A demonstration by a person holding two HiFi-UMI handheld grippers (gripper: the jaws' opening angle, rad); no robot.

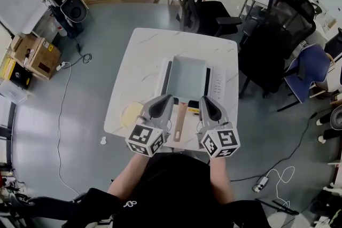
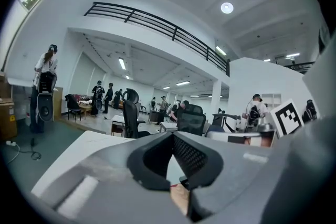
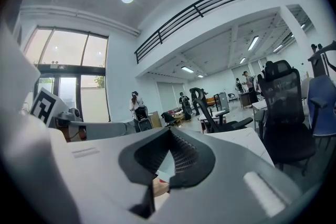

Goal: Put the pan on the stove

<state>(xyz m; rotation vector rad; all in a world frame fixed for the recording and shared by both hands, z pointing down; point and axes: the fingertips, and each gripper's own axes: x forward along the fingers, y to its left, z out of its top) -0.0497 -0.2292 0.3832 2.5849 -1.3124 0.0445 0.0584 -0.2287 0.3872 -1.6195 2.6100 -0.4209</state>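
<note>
A square pale-green pan sits on the white stove in the middle of the white table. Its wooden handle points toward me. My left gripper hovers just left of the handle and my right gripper just right of it, both near the table's front edge. Each is shut with nothing between its jaws. In the left gripper view the left gripper has its jaws meeting at the tips, with a bit of the handle below. In the right gripper view the right gripper looks the same, with the handle beneath.
A pale yellow round thing lies on the table at the front left, beside my left gripper. Black office chairs stand behind and to the right of the table. Cardboard boxes and cables lie on the floor to the left.
</note>
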